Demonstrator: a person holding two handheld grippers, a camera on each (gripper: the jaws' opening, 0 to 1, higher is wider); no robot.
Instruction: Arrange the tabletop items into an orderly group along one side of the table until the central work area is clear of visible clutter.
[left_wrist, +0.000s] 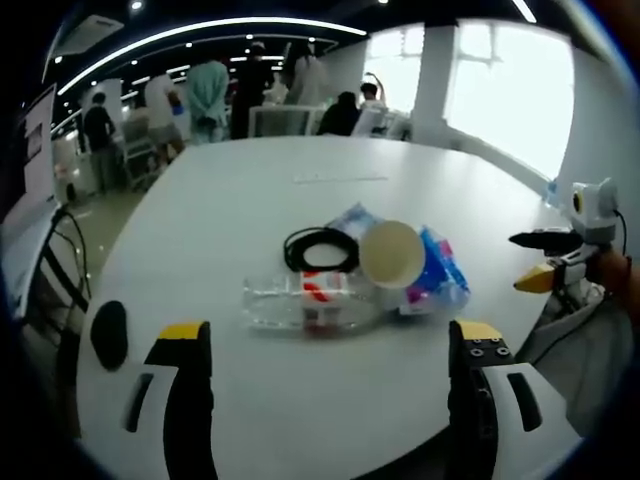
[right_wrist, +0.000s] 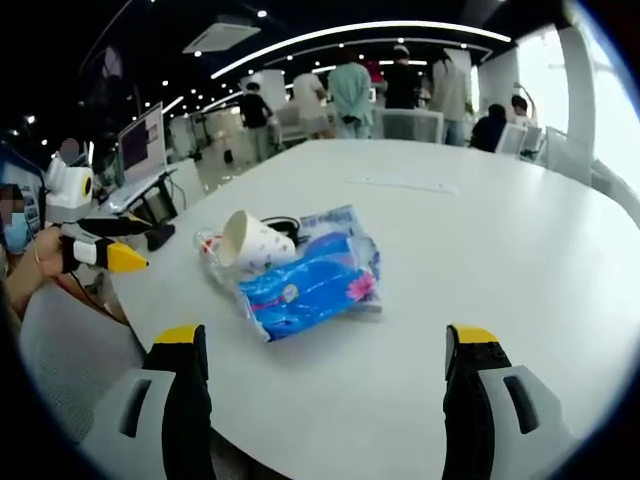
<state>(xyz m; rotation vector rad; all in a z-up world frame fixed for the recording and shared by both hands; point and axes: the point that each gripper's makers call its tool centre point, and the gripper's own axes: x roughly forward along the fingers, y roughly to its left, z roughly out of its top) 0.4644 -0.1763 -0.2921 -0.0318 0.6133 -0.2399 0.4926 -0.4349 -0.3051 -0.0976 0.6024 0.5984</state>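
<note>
Fingers of both grippers spread; one cup (left_wrist: 392, 254), bottle (left_wrist: 310, 302), cable (left_wrist: 320, 248), packet (right_wrist: 308, 284).

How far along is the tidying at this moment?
Nothing looks done: the paper cup, plastic bottle, blue packet and black cable lie clustered mid-table. Nothing in hand: left gripper and right gripper are open. All moving remains.

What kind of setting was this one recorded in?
Probably an open office or lab floor: a large white table, people standing among desks behind it, a monitor to one side, and curved ceiling light strips.
</note>
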